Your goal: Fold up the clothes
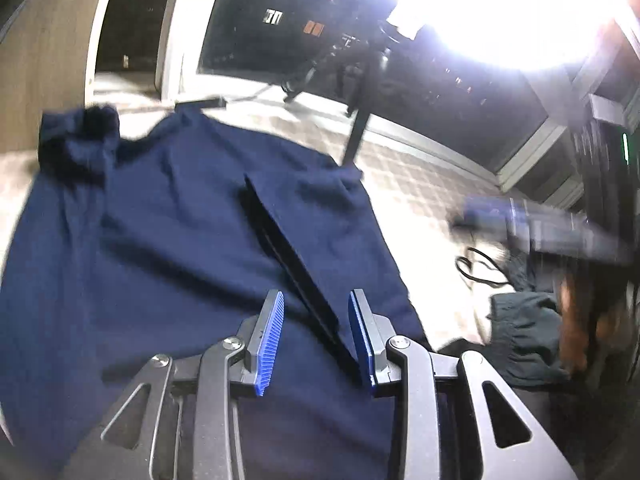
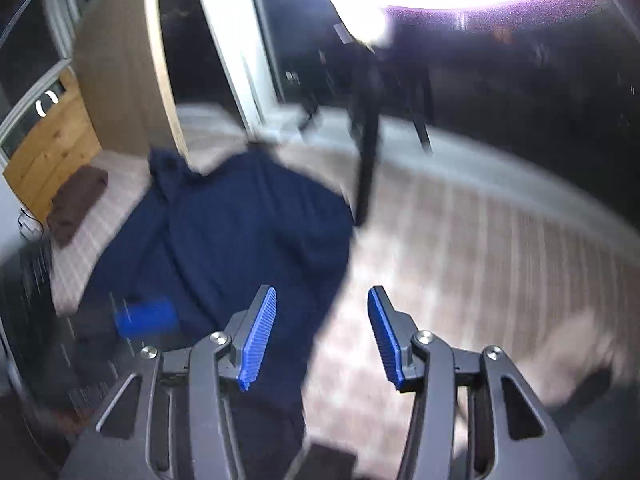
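A navy blue garment (image 1: 168, 232) lies spread on a pale checked bed cover (image 1: 404, 184). A dark raised fold edge (image 1: 288, 256) runs diagonally across it. My left gripper (image 1: 316, 296) hangs open just above the cloth, and the near end of that fold edge passes between its blue pads (image 1: 272, 336). In the right wrist view the same garment (image 2: 240, 232) lies left of centre. My right gripper (image 2: 322, 294) is open over the garment's right edge with nothing between its fingers. A blurred blue pad (image 2: 146, 316) of the left gripper shows at the lower left.
Dark green clothes (image 1: 524, 332) and a black cord (image 1: 476, 268) lie to the right on the bed, beside a person's blurred hand (image 1: 580, 320). A folded brown towel (image 2: 76, 204) sits by the wooden headboard (image 2: 52, 152). Black tripod legs (image 2: 366, 168) stand beyond the bed.
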The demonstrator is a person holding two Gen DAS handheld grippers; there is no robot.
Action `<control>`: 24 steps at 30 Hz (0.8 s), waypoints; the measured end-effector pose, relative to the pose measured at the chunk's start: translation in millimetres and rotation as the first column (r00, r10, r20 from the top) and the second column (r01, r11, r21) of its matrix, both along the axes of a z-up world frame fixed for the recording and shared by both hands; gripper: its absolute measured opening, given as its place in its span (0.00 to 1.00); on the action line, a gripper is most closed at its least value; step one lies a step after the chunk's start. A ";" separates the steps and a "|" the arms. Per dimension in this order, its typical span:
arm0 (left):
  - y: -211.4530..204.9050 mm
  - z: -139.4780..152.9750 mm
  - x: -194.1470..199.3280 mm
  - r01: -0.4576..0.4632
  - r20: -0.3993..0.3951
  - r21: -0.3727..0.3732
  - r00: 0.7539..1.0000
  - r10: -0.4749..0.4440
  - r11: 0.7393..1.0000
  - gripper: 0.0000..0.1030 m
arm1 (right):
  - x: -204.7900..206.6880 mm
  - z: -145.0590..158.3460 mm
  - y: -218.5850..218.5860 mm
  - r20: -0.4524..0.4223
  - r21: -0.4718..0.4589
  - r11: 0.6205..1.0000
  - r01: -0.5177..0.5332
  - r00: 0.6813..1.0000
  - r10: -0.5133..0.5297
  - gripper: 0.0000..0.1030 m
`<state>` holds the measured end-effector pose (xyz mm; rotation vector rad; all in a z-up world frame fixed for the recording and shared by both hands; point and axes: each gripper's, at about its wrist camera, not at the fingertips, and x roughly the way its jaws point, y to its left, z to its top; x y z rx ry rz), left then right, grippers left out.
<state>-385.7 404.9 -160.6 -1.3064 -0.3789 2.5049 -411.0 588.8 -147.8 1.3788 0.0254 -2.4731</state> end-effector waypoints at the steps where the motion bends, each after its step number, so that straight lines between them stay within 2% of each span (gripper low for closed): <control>1: 1.2 -0.1 -8.8 0.010 -0.002 -0.020 1.000 -0.010 1.000 0.32 | -2.2 -5.1 1.4 0.009 -0.006 1.000 0.005 1.000 -0.005 0.46; 3: 5.0 -3.1 -27.2 0.032 0.010 -0.047 0.999 -0.032 0.998 0.32 | -6.6 -15.4 4.1 0.026 -0.018 1.000 0.015 1.000 -0.014 0.42; 4: 6.9 -5.7 -36.7 0.038 0.021 -0.044 0.999 -0.037 0.998 0.32 | -8.7 -20.6 5.5 0.035 -0.024 1.000 0.019 0.999 -0.019 0.34; 5: 9.9 -7.4 -46.1 0.040 0.025 -0.048 0.999 -0.039 0.998 0.32 | -10.9 -25.7 6.9 0.043 -0.030 0.999 0.024 0.999 -0.023 0.31; 11: 30.5 -4.4 -105.0 0.114 0.003 -0.128 0.993 -0.114 0.985 0.32 | -24.1 -56.6 15.1 0.096 -0.065 0.996 0.056 0.994 -0.049 0.31; 14: 56.5 -2.3 -129.5 0.200 -0.027 -0.189 0.978 -0.209 0.961 0.34 | -32.9 -68.4 19.9 0.111 -0.125 0.989 0.078 0.992 -0.064 0.31; 17: 83.5 -9.3 -146.5 0.301 -0.006 -0.247 0.950 -0.312 0.921 0.35 | -35.4 -78.3 18.5 0.104 -0.156 0.984 0.081 0.992 -0.065 0.31; 20: 98.0 -18.8 -157.7 0.328 0.004 -0.318 0.939 -0.345 0.890 0.36 | -35.5 -83.2 16.7 0.097 -0.172 0.982 0.077 0.993 -0.061 0.31; 23: 101.8 -23.7 -168.3 0.346 0.020 -0.310 0.933 -0.358 0.885 0.34 | -35.1 -84.4 14.4 0.087 -0.171 0.983 0.065 0.995 -0.051 0.22; 24: 103.6 -23.9 -169.3 0.358 0.024 -0.310 0.929 -0.369 0.881 0.34 | -35.1 -85.1 13.5 0.087 -0.172 0.983 0.059 0.995 -0.045 0.15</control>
